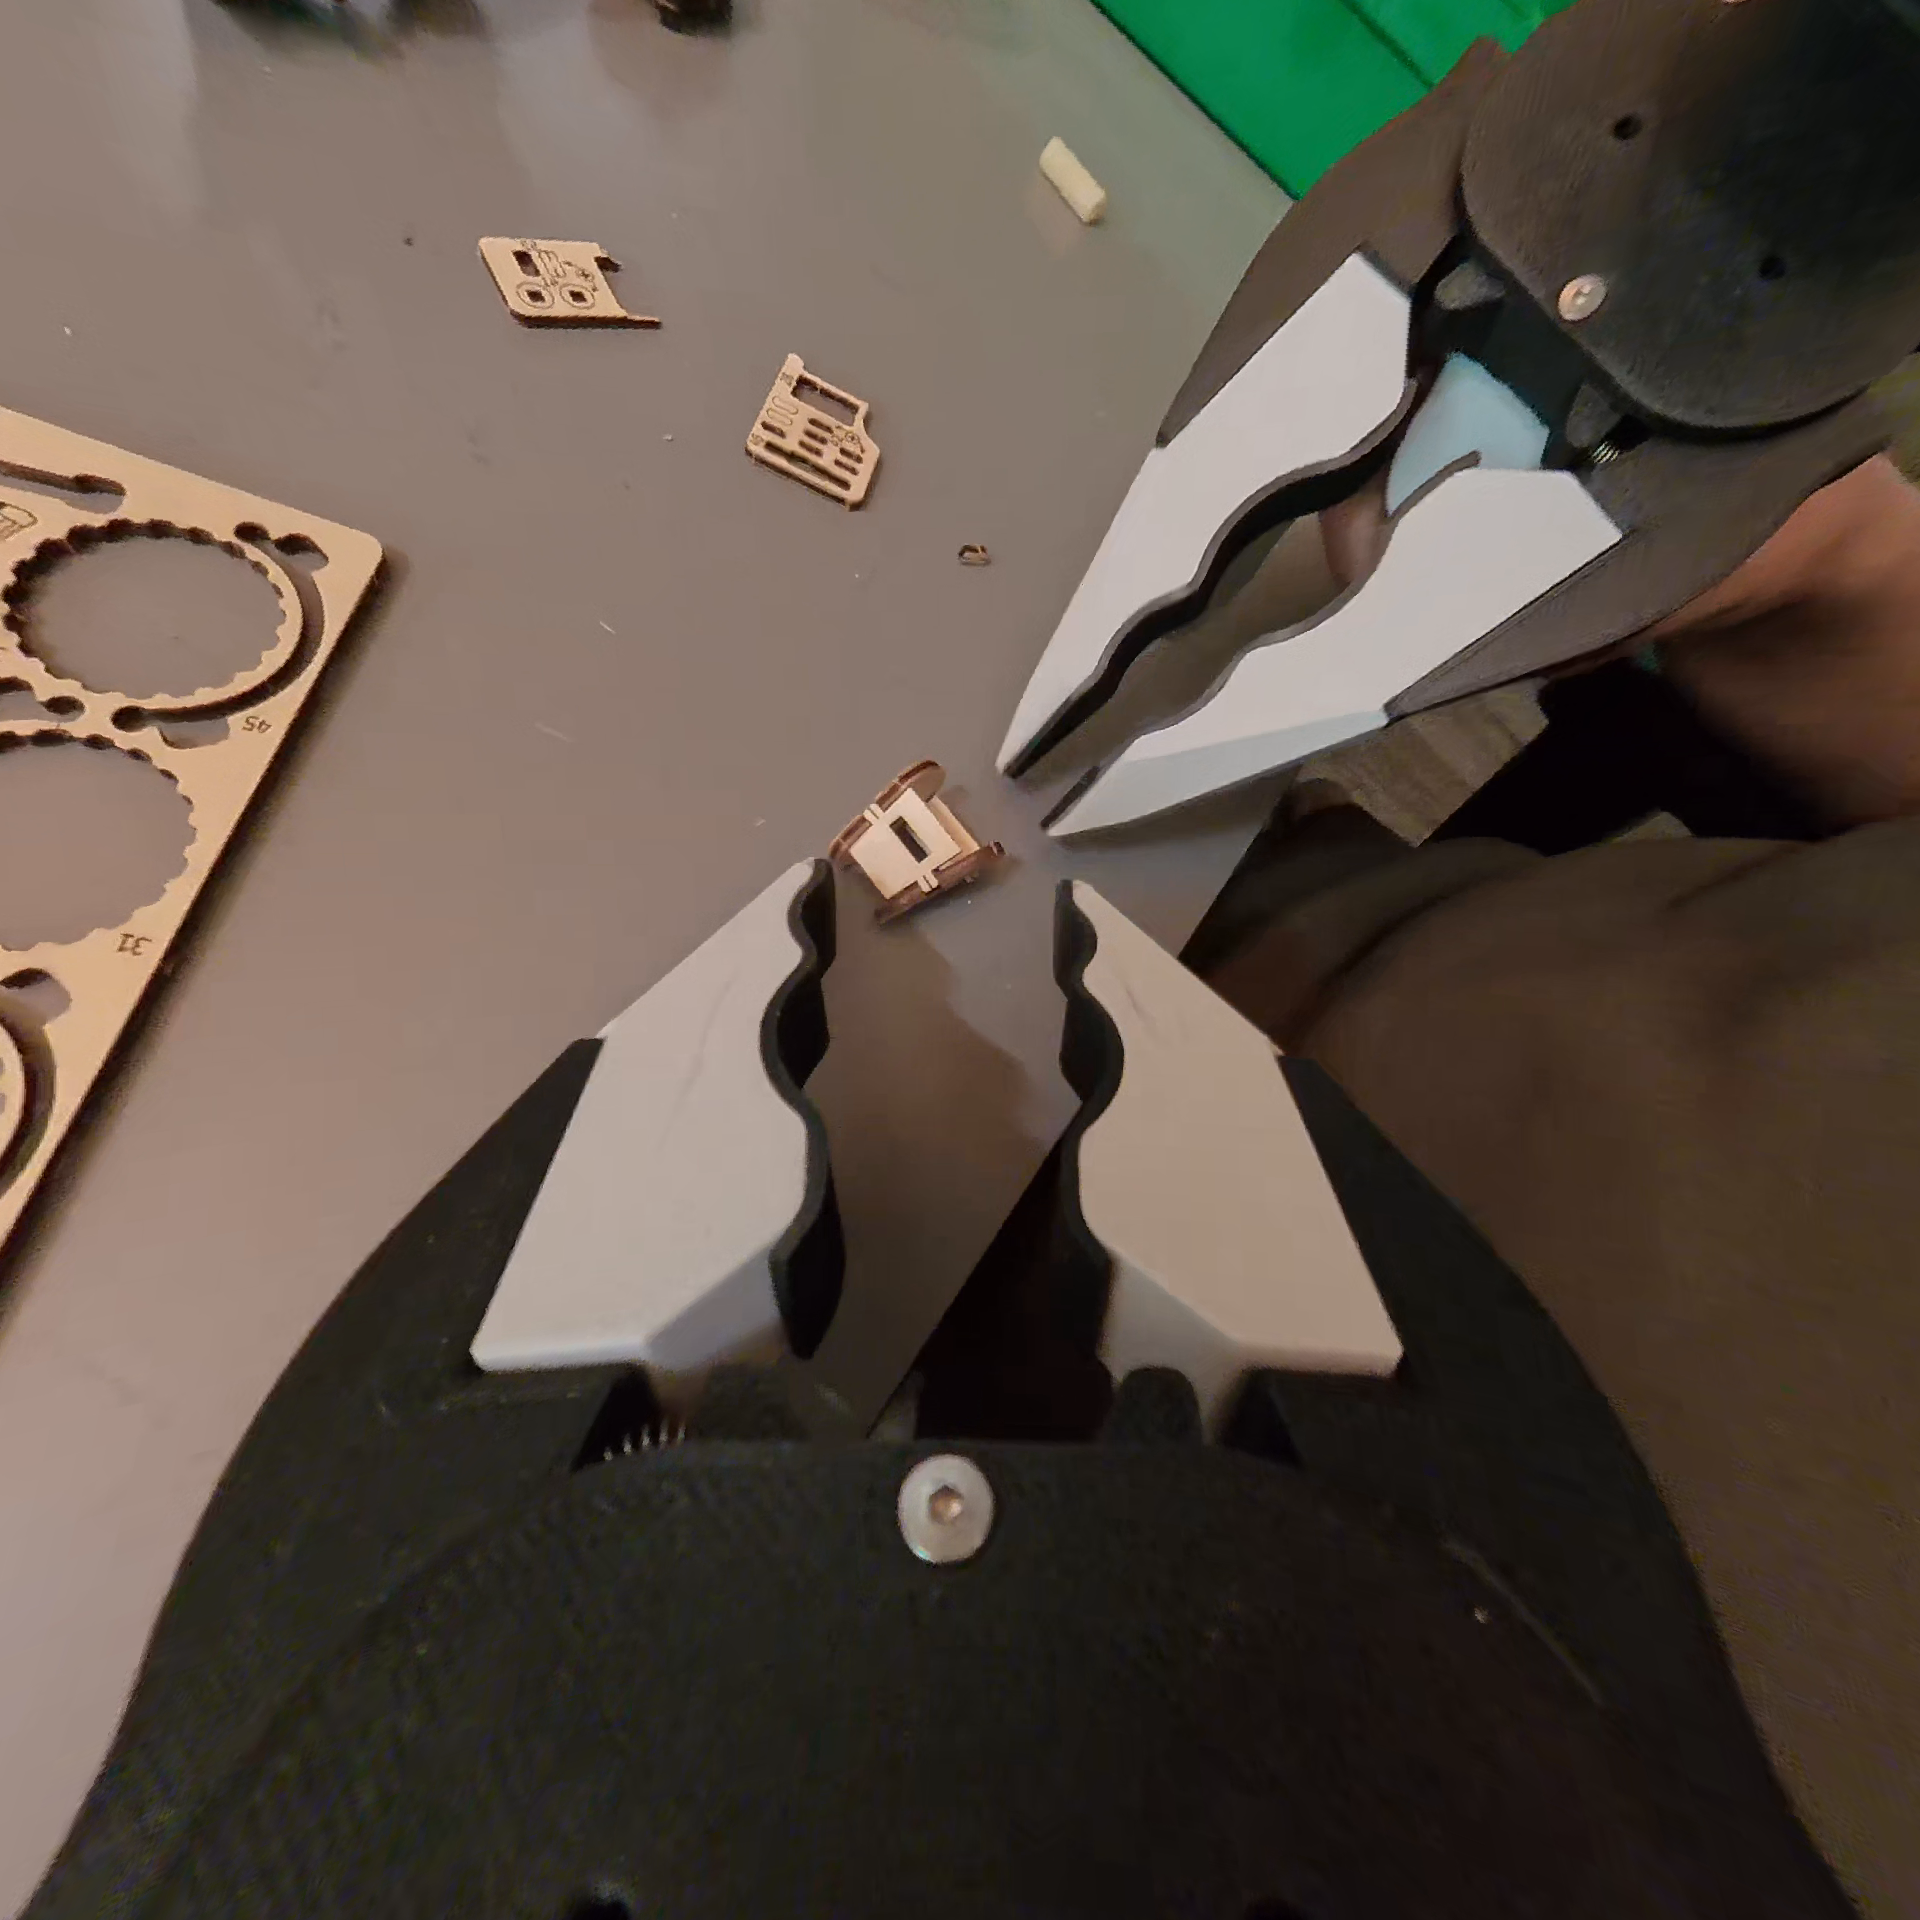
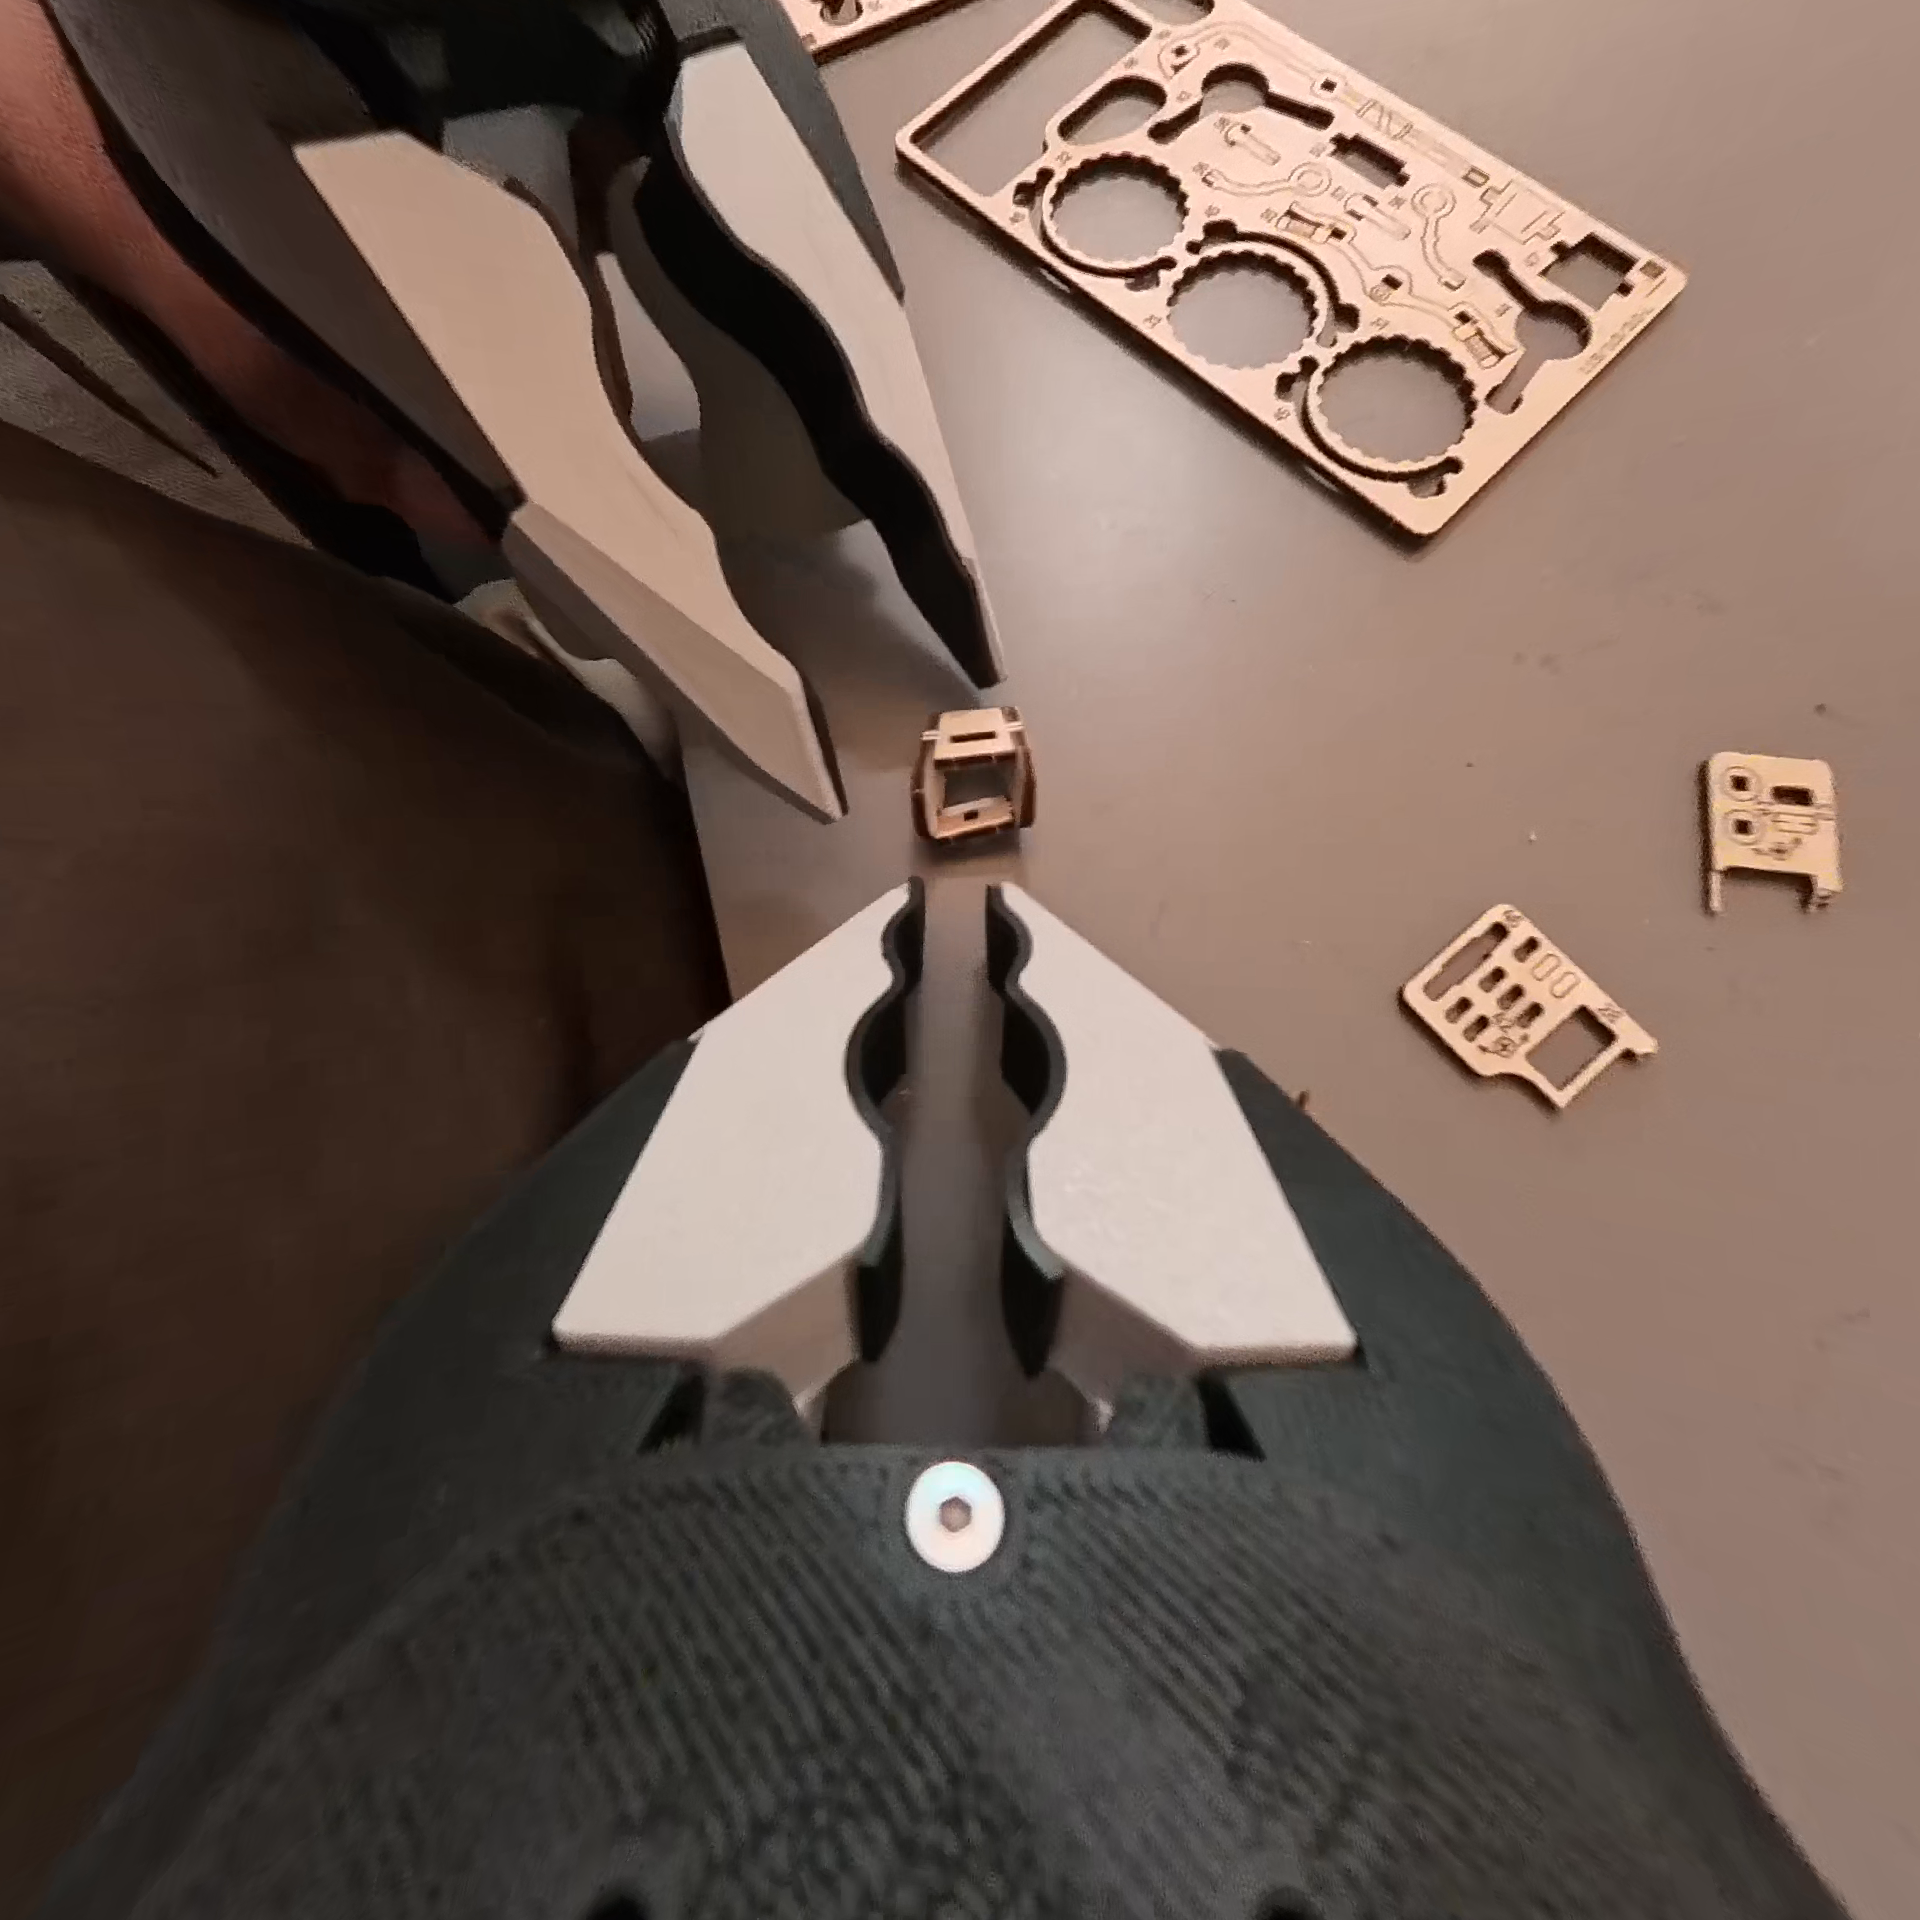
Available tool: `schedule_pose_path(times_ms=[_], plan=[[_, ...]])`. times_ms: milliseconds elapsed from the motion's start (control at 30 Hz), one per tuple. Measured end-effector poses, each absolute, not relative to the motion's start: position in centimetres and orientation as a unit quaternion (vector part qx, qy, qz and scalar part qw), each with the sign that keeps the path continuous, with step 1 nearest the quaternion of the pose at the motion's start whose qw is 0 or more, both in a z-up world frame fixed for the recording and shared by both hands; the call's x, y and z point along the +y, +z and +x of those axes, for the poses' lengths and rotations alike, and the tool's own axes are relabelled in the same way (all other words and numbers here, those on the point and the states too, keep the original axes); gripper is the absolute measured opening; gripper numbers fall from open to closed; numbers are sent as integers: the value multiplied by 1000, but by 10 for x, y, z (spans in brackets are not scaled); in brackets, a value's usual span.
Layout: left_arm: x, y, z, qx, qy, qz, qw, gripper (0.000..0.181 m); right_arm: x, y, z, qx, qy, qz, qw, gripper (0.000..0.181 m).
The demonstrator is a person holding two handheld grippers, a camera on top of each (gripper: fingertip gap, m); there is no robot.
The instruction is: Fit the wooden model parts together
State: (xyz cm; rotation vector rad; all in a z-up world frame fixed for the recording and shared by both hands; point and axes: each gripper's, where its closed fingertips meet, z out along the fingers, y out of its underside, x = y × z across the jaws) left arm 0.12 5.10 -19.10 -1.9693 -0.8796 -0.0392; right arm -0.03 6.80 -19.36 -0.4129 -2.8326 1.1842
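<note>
Your left gripper (image 1: 940,894), black-bodied with grey fingers and wavy black pads, fills the near part of the left wrist view with its jaws spread wide and nothing between them. Just past its fingertips, on the grey table (image 1: 644,582) near the front edge, sits the small assembled wooden box-shaped part (image 1: 914,844), resting tilted on the surface and touched by neither tool. Your right gripper (image 1: 1039,800) comes in from the upper right of that view, its jaws only narrowly parted at the tips and holding nothing, with the tips just beside the little assembly. From the right wrist view you see the same part (image 2: 971,784) straight ahead of the right gripper (image 2: 951,888), between it and the left gripper (image 2: 909,743), which reaches down from the upper left. Two flat loose wooden cut-out pieces (image 1: 814,431) (image 1: 561,286) lie farther out on the table, well apart from the assembly. A large thin wooden sheet with round toothed holes (image 1: 156,748) lies to the left. One small cream-coloured block (image 1: 1070,179) rests near the far edge, by a green surface (image 1: 1278,73).
</note>
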Motion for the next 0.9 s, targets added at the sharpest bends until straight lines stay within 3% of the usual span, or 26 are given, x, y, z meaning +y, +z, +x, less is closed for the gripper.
schedule_pose_path(times_ms=[267, 500, 733, 900], plan=[[49, -196, -1, -344, 14, -821, 455, 41, 61, -188, -8, -898, 422, -113, 53, 38], [49, -195, -1, -330, 15, -824, 461, 42, 56, -196, -5, -902, 417, -106, 43, 39], [49, -177, -8, -268, 38, -834, 481, 64, 57, -199, -4, -904, 414, -105, 31, 38], [58, -178, 0, -173, 8, -876, 450, 68, 60, -195, -7, -896, 427, -118, 17, 36]])
